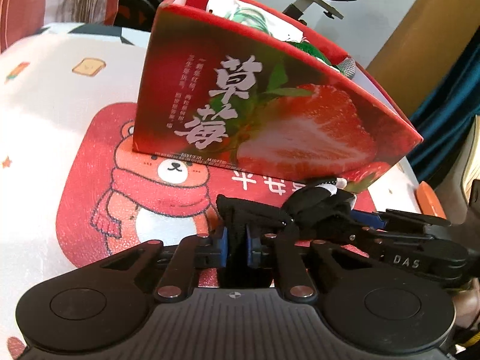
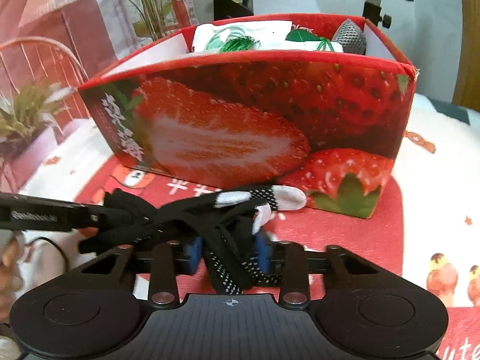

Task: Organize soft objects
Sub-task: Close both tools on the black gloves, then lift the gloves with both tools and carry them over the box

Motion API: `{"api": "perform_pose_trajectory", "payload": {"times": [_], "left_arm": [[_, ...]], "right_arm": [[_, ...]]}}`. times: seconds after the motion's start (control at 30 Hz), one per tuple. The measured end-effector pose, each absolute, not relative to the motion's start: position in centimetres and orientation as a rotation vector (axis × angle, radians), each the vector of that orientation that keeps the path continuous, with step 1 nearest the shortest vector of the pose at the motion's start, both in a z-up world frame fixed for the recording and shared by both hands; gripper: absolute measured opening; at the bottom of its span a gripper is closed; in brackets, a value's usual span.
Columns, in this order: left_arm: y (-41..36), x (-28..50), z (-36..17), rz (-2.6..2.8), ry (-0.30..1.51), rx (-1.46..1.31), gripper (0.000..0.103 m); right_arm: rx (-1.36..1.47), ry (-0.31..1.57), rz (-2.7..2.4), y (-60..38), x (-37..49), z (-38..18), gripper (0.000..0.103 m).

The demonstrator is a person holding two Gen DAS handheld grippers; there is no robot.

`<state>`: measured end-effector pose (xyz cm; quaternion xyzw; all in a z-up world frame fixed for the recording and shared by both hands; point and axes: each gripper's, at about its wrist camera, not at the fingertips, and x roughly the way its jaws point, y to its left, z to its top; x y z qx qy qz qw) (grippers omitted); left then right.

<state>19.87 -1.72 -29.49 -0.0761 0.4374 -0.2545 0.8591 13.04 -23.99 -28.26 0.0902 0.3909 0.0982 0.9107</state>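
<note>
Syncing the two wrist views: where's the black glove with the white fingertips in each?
Left wrist: black glove low, centre-right, one end pinched in the left claw, just before the strawberry box.
Right wrist: black glove low centre, its dotted side clamped in the right claw, white fingertip toward the box's lower right corner.
Shared landmark: the strawberry box.

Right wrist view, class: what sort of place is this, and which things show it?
Probably a home room, perhaps a bed or covered table: a soft white cartoon-bear printed cloth, a red strawberry-printed cardboard box holding soft items, and a leafy potted plant behind.
</note>
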Motion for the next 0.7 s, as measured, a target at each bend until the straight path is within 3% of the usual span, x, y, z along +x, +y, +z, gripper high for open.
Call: {"api": "perform_pose_trajectory", "payload": {"times": [0.17, 0.7], "left_arm": [[-1.5, 19.5, -28.0, -0.522, 0.878, -0.140, 0.011], [0.3, 18.1, -23.1, -0.523, 0.770, -0.173, 0.011]], "right_arm": [[0.164, 0.769, 0.230, -23.6, 12.6, -26.6, 0.019], [0.145, 0.634, 0.270, -22.6, 10.4, -21.4, 0.019]]}}
